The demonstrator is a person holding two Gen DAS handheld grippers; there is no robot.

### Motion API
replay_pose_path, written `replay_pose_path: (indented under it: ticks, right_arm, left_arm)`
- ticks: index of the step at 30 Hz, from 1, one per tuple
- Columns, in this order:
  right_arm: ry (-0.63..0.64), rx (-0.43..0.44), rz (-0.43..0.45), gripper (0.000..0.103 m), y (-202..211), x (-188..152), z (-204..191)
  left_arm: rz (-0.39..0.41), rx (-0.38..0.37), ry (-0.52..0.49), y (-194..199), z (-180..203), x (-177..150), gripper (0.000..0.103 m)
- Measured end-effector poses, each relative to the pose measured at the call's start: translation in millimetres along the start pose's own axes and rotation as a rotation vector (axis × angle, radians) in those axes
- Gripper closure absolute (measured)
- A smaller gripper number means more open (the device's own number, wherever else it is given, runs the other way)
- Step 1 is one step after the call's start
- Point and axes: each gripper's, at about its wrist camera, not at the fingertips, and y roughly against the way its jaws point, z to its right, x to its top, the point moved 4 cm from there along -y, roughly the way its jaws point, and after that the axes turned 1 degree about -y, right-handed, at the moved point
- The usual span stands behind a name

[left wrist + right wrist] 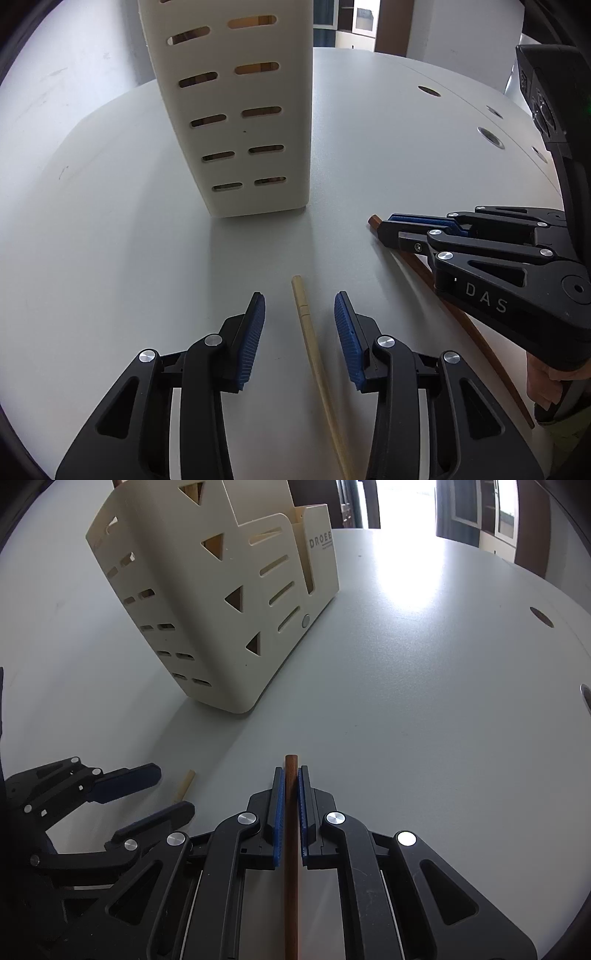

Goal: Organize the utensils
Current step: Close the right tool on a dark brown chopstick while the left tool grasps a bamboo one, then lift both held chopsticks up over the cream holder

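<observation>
Chopsticks: dark round one (pixel 291 849) clenched by right gripper (pixel 291 775); pale, seemingly bamboo one (pixel 310 339) between parted left gripper (pixel 299 306) pads, untouched.

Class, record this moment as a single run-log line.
left gripper: open around pale wooden chopstick | right gripper: shut on dark brown wooden chopstick | cream slotted utensil holder: upright

We lose the pale chopstick (pixel 314 354) at the picture's bottom edge; the brown chopstick (pixel 291 849) likewise. The holder's (pixel 236 110) top is cut off, its contents mostly hidden.
</observation>
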Motion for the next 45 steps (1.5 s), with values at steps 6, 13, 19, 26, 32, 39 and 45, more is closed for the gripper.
replay_pose_path:
  ticks: [6, 13, 19, 26, 32, 39, 45]
  right_arm:
    - [0.0, 0.001, 0.0, 0.095, 1.1, 3.5, 4.5]
    - [-0.002, 0.001, 0.0, 0.095, 2.2, 3.7, 5.6]
    - [-0.014, 0.014, 0.042, 0.095, 20.8, 8.9, 6.7]
    - [0.038, 0.039, 0.135, 0.095, 53.4, 14.5, -12.7]
    - [0.065, 0.047, 0.208, 0.095, 81.4, 20.3, -17.6]
    - [0.076, 0.067, 0.338, 0.095, 120.7, 27.3, -23.5]
    - [0.099, 0.081, 0.428, 0.095, 148.4, 31.4, -34.2]
  left_arm:
    - [-0.022, 0.024, 0.003, -6.1, -3.3, 5.2, 0.087]
    - [-0.016, 0.029, 0.049, -7.4, -15.8, 7.1, 0.098]
    - [0.056, 0.028, 0.082, 15.5, -27.7, 10.7, 0.098]
    - [0.237, 0.031, 0.111, 66.8, -34.6, 16.7, 0.098]
    - [0.354, 0.019, 0.122, 101.2, -33.6, 24.5, 0.098]
    - [0.417, 0.024, 0.151, 121.5, -40.6, 27.9, 0.098]
    - [0.465, 0.023, 0.161, 144.1, -46.4, 30.2, 0.098]
